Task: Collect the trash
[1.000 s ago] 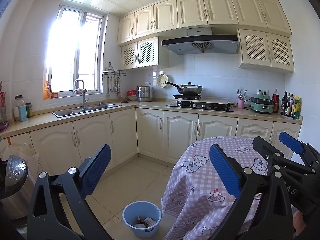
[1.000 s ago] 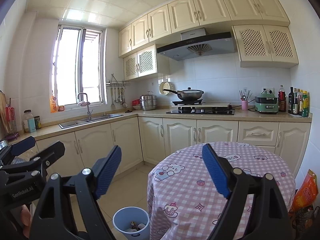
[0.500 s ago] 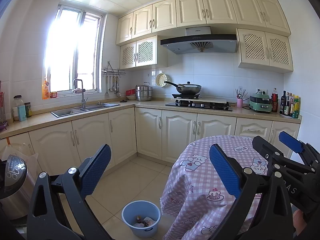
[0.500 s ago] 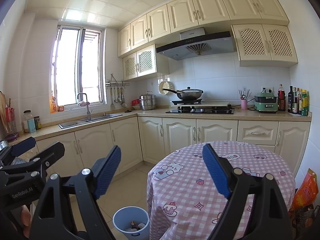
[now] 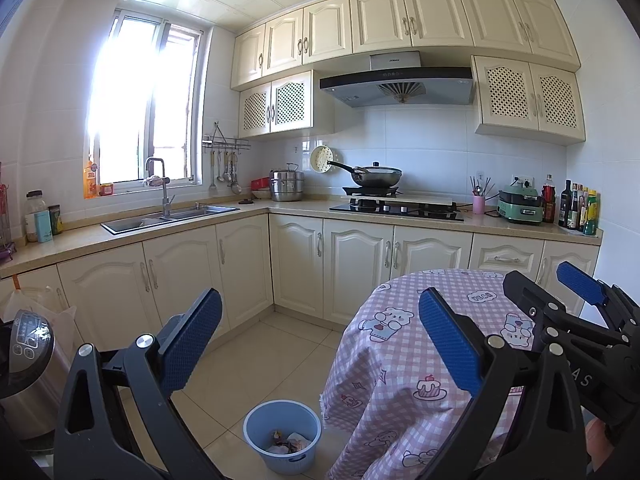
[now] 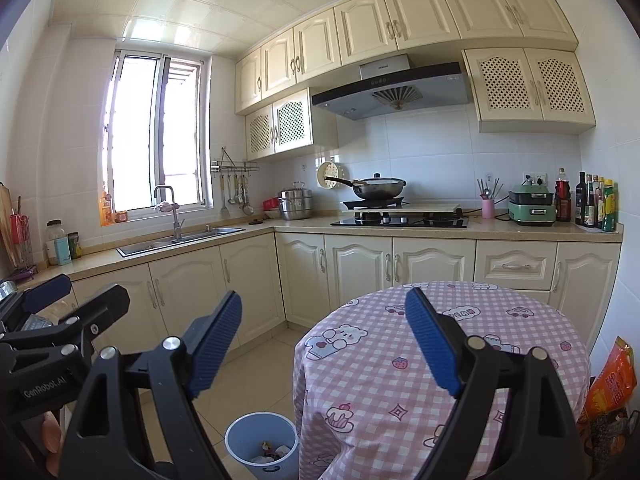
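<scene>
The kitchen is orderly. The round table [image 6: 460,344] at near right, under a pink checked cloth, carries no loose litter on the part visible. The worktops [image 5: 304,210] along the far and left walls hold only cookware, bottles and jars; no obvious rubbish shows there.

The blue bin [image 5: 282,436] stands on the floor tiles at the table's near left edge. Trash [image 5: 289,440] already lies at its bottom: crumpled white scraps and something dark. Judgement: collection is partly done, or close to finished; nothing further to pick up can be identified from here.

The left gripper [image 5: 320,344] has its blue pads spread wide, with nothing between them. The right gripper [image 6: 324,344] is likewise spread and empty. Both hang level above the floor, well apart from the bin.

View differences: only the right wrist camera shows an orange packet [image 6: 612,380] at far right beside the table, possibly waste, though I cannot tell. Only the left wrist camera shows a steel appliance [image 5: 26,364] at near left.
</scene>
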A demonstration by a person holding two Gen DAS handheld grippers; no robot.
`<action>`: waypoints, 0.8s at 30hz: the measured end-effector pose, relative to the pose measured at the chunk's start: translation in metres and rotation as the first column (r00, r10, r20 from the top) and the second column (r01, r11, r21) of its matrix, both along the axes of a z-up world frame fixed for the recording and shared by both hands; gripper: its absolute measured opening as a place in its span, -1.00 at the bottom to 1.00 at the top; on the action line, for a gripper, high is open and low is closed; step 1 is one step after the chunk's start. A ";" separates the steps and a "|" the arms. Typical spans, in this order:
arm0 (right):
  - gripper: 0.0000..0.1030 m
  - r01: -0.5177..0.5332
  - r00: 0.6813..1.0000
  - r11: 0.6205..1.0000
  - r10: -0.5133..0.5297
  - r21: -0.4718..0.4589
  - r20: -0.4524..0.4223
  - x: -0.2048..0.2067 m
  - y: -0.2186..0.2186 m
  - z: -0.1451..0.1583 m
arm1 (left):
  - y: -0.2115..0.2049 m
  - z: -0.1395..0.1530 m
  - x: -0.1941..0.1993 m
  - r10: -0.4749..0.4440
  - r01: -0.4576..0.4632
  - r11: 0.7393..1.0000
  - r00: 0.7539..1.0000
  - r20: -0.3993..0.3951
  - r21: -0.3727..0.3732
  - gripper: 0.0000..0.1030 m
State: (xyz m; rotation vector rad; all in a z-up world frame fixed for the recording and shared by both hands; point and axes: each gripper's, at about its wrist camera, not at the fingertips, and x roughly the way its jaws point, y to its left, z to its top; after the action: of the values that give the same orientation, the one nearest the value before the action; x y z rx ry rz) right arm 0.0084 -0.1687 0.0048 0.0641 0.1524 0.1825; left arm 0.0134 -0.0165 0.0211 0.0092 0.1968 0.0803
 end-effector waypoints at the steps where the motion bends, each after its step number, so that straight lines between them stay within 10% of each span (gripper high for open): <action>1: 0.60 0.000 1.000 1.000 0.000 0.000 0.000 0.000 0.000 0.000 | -0.001 0.000 0.000 0.002 -0.002 1.000 1.000 0.000 0.000 0.85; 24: 0.60 0.002 1.000 1.000 -0.002 -0.005 0.001 0.003 0.002 0.000 | 0.005 0.000 -0.001 -0.001 0.001 1.000 1.000 -0.002 0.004 0.85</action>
State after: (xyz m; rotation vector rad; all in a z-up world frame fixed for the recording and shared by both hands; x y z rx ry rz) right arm 0.0118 -0.1670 0.0050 0.0592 0.1520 0.1802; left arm 0.0127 -0.0118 0.0211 0.0134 0.1984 0.0794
